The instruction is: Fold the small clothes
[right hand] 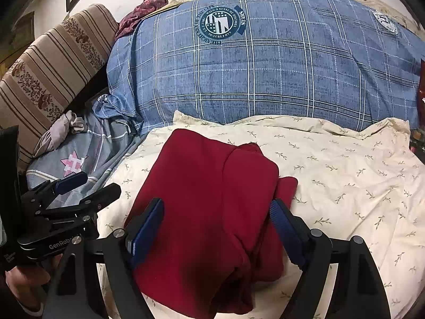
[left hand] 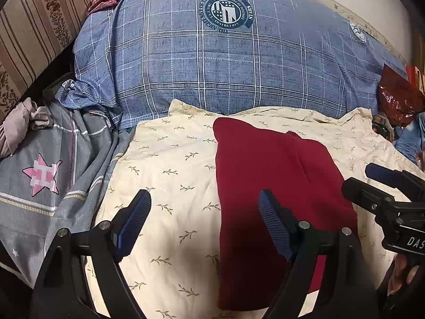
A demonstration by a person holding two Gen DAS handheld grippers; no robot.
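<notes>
A dark red garment (left hand: 276, 183) lies folded flat on a cream leaf-print sheet (left hand: 172, 164). In the right wrist view the red garment (right hand: 212, 199) shows one layer folded over another, with a fold edge on its right side. My left gripper (left hand: 204, 207) is open and empty, just above the sheet at the garment's left edge. My right gripper (right hand: 217, 212) is open and empty, its jaws standing to either side of the garment's near part. The right gripper also shows at the right edge of the left wrist view (left hand: 372, 180), and the left gripper at the left of the right wrist view (right hand: 87, 186).
A big blue plaid pillow (left hand: 217, 61) lies behind the sheet. A grey quilt with a pink star (left hand: 45, 175) and a crumpled pale cloth (left hand: 18, 125) lie to the left. A striped cushion (left hand: 34, 26) stands far left. A red shiny bag (left hand: 398, 98) sits at right.
</notes>
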